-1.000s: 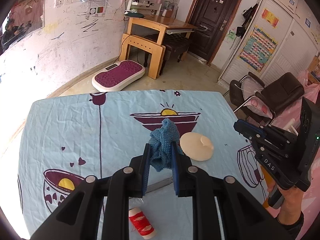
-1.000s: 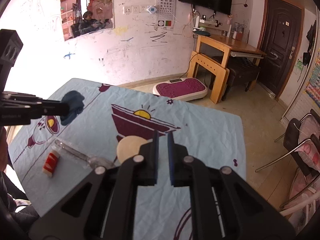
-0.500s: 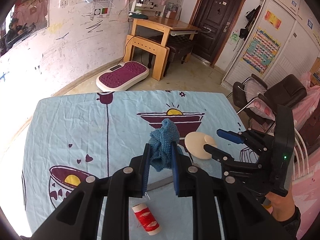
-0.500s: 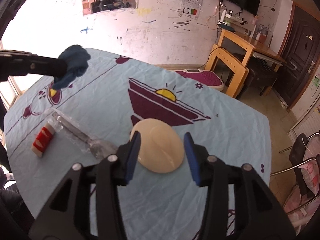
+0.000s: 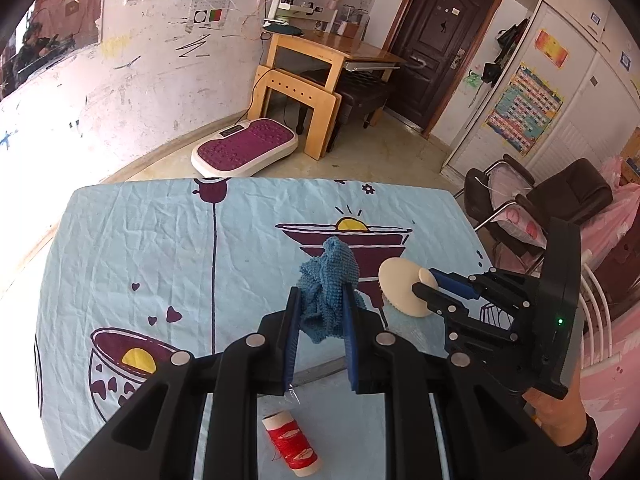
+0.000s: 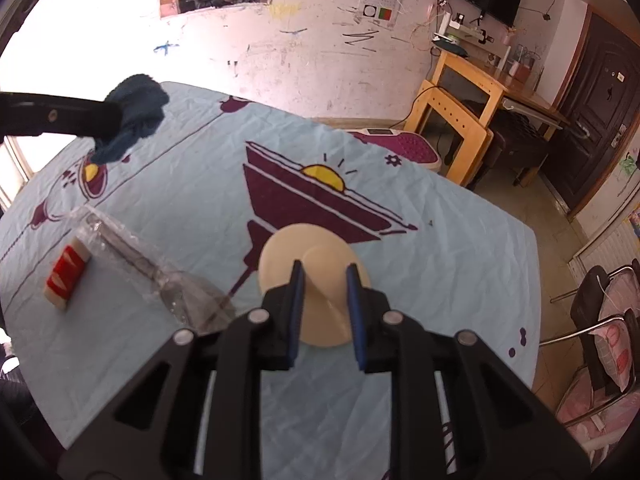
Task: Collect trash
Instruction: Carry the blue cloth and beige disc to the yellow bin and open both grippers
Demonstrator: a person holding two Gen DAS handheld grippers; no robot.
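My left gripper [image 5: 320, 300] is shut on a crumpled blue cloth [image 5: 328, 280] and holds it above the table; the cloth also shows in the right wrist view [image 6: 134, 114]. My right gripper [image 6: 323, 276] is open, its fingers on either side of the raised knob of a cream round lid [image 6: 316, 276] on the table. In the left wrist view the lid [image 5: 400, 286] lies right of the cloth with the right gripper [image 5: 426, 282] at it.
A red spool of thread [image 5: 291, 443] and a crumpled clear plastic wrapper [image 6: 144, 268] lie on the blue printed tablecloth [image 6: 160, 184]. The spool shows in the right wrist view [image 6: 66, 274]. Chairs [image 5: 560, 200] stand right of the table.
My right gripper opened and came down over the cream lid, its fingers now around the lid's knob. My left gripper kept hold of the cloth and shifted little.
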